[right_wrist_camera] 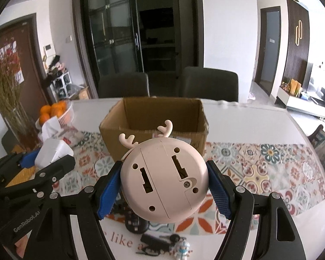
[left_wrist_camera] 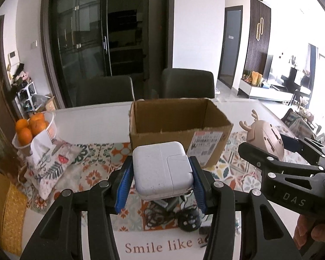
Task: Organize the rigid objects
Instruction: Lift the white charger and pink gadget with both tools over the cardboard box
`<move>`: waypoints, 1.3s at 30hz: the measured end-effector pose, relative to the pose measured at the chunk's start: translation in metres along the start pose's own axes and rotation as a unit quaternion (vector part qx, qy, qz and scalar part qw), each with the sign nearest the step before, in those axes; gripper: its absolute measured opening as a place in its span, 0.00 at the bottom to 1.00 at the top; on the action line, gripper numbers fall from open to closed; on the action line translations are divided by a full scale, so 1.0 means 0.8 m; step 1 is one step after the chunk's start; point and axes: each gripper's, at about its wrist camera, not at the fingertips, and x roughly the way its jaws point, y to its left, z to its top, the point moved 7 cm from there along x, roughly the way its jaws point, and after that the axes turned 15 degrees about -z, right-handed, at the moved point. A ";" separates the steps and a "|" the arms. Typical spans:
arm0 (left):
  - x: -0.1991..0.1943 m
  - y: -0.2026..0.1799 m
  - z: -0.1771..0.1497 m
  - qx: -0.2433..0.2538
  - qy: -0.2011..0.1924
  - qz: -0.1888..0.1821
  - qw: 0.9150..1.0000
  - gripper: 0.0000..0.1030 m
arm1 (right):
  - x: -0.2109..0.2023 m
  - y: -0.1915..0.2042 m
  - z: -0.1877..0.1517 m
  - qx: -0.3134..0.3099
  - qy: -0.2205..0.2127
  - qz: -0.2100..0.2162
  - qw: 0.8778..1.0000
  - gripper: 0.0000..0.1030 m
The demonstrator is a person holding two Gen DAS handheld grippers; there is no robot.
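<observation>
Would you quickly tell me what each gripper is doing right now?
Left gripper: closed on the white power adapter.
Right gripper: closed on the pink antlered gadget.

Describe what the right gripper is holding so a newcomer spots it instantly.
In front of the open brown cardboard box on the patterned tablecloth, the right gripper clamps a round pale-pink plastic toy. Its two small antlers set it apart from the left gripper's square white charger.
</observation>
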 end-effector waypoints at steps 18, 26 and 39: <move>0.050 0.033 0.080 0.007 -0.004 -0.015 1.000 0.48 | 0.030 0.003 0.082 -0.001 -0.036 -0.011 0.999 0.72; 0.091 0.045 0.100 0.006 0.012 -0.022 1.000 0.48 | 0.066 0.008 0.107 -0.016 -0.027 -0.014 0.999 0.72; 0.162 0.066 0.119 0.005 0.057 -0.011 0.998 0.48 | 0.152 0.016 0.132 -0.045 0.019 -0.007 0.999 0.72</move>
